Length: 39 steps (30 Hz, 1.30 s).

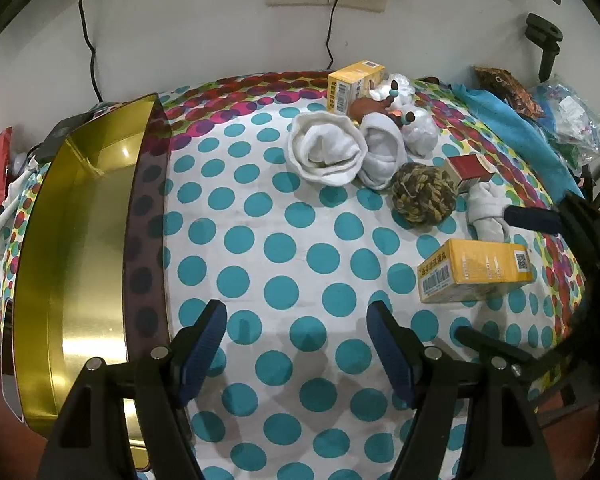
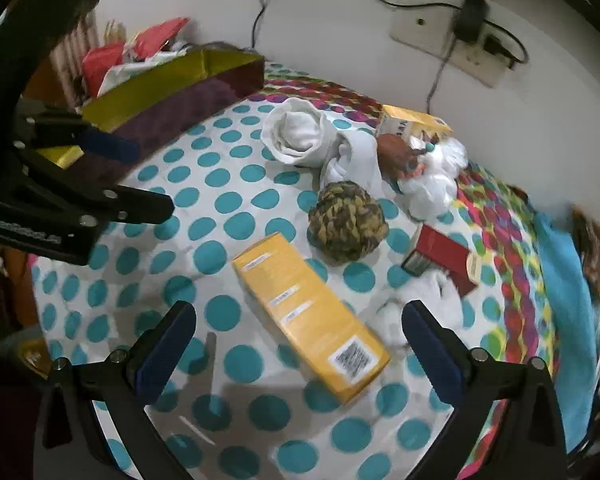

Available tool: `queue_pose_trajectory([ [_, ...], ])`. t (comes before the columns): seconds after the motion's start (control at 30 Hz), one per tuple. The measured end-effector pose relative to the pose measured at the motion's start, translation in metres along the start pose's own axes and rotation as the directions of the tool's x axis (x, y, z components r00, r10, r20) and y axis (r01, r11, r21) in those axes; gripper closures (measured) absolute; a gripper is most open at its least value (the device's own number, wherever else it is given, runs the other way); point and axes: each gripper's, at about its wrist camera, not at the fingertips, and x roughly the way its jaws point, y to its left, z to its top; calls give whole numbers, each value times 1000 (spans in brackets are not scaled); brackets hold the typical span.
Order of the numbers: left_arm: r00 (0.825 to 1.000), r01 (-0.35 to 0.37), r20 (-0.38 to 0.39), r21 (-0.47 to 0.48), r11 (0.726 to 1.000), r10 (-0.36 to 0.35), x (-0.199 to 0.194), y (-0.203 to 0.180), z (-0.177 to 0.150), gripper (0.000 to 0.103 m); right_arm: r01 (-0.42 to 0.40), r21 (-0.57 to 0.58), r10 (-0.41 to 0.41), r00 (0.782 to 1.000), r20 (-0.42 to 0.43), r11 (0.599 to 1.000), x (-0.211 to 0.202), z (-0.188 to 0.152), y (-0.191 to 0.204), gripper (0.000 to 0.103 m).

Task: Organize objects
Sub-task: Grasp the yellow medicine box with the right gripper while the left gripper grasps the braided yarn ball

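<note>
The gold tin (image 1: 80,240) sits empty at the cloth's left edge. The long yellow box (image 2: 312,320) lies flat just ahead of the right gripper (image 2: 300,344), whose jaws stand wide apart and empty; they should straddle its narrow width squarely. The left gripper (image 1: 296,344) hangs parted, empty.

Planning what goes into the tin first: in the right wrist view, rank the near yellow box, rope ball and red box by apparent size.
1. near yellow box, though closest to the camera
2. rope ball
3. red box, partly foreshortened
</note>
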Motion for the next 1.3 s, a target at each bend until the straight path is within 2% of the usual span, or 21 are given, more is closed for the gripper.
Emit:
queue_pose_trajectory([
  [0.07,1000,-7,-3,4,1000,7,0,-1,1,28,-40,-15,39,999,-14,999,5,3,-3,6],
  [0.13,1000,-8,-2,1,1000,8,0,-1,3,28,-78,-26,77,996,-40,997,11,5,-3,33],
  [0.17,1000,-5,-2,1,1000,5,1,-1,3,28,-98,-33,96,994,-53,995,14,5,-1,38],
  [0.3,1000,-4,-7,13,1000,4,3,-6,6,28,-185,11,185,979,-80,983,19,-2,-2,73],
  [0.4,1000,5,-1,30,1000,-5,2,-13,9,28,-216,81,219,975,-32,973,12,-10,-6,75],
  [0.5,999,31,10,47,998,-32,0,-24,13,28,-196,148,194,981,26,969,-3,-18,-10,75],
  [0.6,995,100,9,76,992,-101,2,-38,18,28,-184,204,173,982,71,961,-22,-31,-13,75],
  [0.67,986,167,6,94,982,-168,5,-48,21,28,-169,232,152,984,89,958,-33,-41,-13,75],
  [0.77,980,197,5,116,974,-199,10,-62,27,28,-172,275,145,983,114,946,-45,-55,-16,75],
  [1.0,989,145,-20,129,981,-144,40,-86,48,28,-205,365,152,974,169,908,-55,-77,-30,75],
  [1.3,997,78,-20,60,995,-77,68,-90,60,28,-223,400,149,967,209,889,-55,-87,-43,75],
])
